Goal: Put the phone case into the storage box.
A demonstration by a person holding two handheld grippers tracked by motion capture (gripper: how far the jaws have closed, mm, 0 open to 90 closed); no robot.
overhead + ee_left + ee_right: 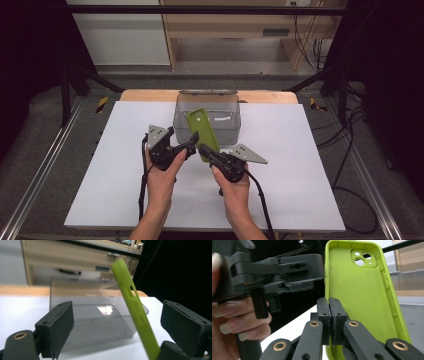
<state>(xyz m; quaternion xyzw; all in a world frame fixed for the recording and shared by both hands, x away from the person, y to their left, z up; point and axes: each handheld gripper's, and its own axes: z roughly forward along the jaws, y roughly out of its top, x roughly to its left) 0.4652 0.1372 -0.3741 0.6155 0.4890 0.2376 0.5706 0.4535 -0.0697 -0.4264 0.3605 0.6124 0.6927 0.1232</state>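
Two grippers are meeting at the green phone case [204, 133]: your right gripper [206, 151] is pinching its lower edge, holding it upright before the clear bin [207, 117], while your left gripper [190, 146] is waiting spread astride it.

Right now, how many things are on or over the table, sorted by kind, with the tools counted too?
Phone case, green: 1
Clear plastic box: 1
Hand-held tools: 2, the left tool and the right tool
Total: 4
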